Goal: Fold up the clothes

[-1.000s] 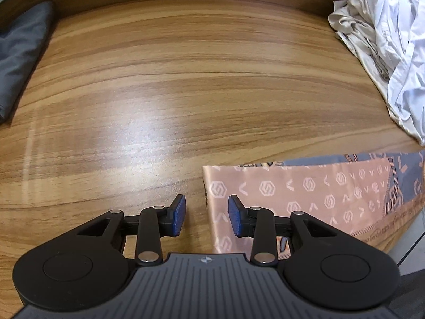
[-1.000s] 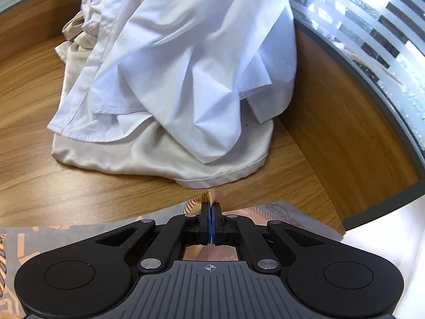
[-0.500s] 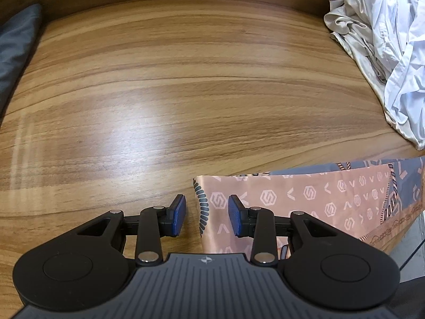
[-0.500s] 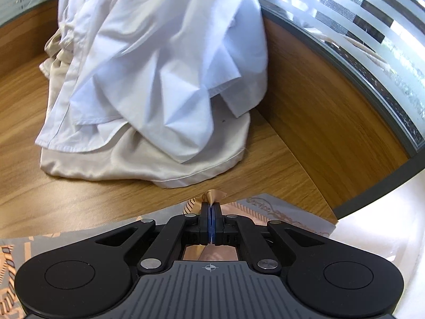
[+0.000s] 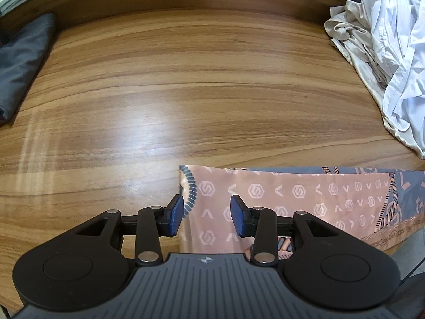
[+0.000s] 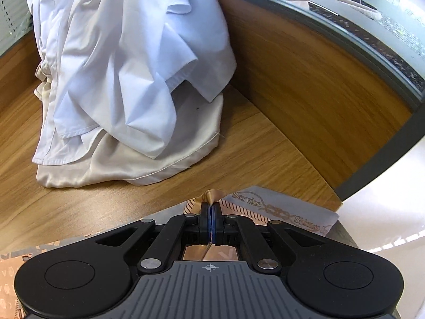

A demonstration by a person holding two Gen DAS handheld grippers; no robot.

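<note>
Scarf (image 5: 300, 199) in pink and grey-blue print lies flat along the near edge of the wooden table (image 5: 186, 93), its left end folded square, seen through my left wrist camera. My left gripper (image 5: 207, 219) hangs just above that end with its blue pads spread wide and nothing between them; the left pad (image 5: 176, 218) sits over the scarf's left edge, the right pad (image 5: 237, 219) over the pink field of hexagon marks.

On my right wrist camera, the right gripper (image 6: 210, 222) is clamped tight on a pinch of the same scarf (image 6: 279, 207), a small tuft of copper-pink cloth poking up past the closed tips. The grey border by that corner, lettered "Service" and "Shimao", lies on the table (image 6: 252, 148) to the right of the tips, at the table's near corner.

Beyond the right gripper, well apart from the scarf, a heap of white garments (image 6: 127, 61) rests on a cream satin piece (image 6: 127, 167), piled against the table's raised wooden back wall (image 6: 305, 85). The same heap (image 5: 393, 47) fills the far right in my left view. A dark grey folded cloth (image 5: 21, 63) lies at the far left of the table, well clear of both tools.
</note>
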